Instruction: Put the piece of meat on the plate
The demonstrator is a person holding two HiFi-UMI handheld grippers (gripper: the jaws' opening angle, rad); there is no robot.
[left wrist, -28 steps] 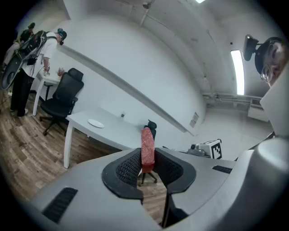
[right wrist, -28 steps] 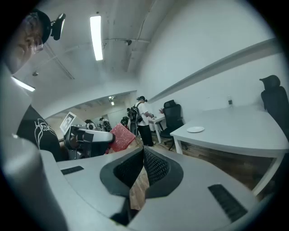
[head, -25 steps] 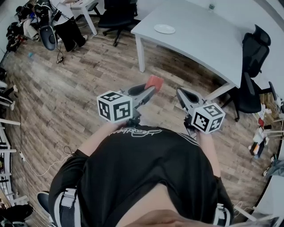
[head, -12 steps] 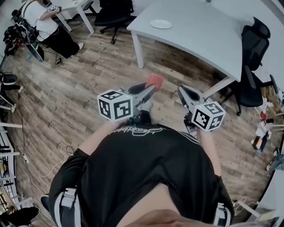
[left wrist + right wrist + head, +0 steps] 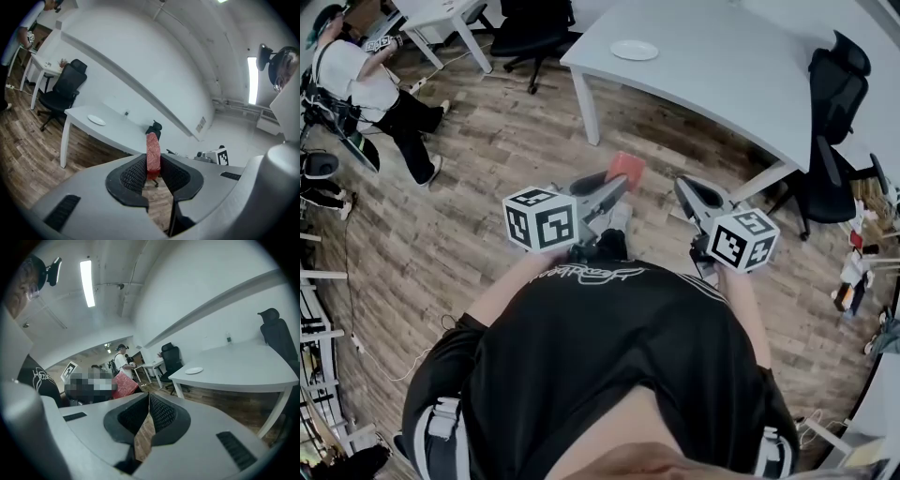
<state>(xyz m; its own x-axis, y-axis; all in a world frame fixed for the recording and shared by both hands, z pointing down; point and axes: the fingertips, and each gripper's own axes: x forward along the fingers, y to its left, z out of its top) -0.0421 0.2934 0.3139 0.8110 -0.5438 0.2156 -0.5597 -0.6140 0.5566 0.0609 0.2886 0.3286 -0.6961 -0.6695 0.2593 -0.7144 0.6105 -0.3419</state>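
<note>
Meat (image 5: 153,150), a red slab standing on edge, is pinched between the ribbed pads of the left gripper (image 5: 619,187), which the person holds out above the wooden floor (image 5: 469,216), short of the white table (image 5: 722,84). The plate (image 5: 635,50) lies on the table's far side, well apart from the meat. The right gripper (image 5: 146,416) is just beside the left, its jaws pressed together and empty. Another person (image 5: 366,89) stands at the far left.

White table (image 5: 727,80), plate (image 5: 635,50) on it
</note>
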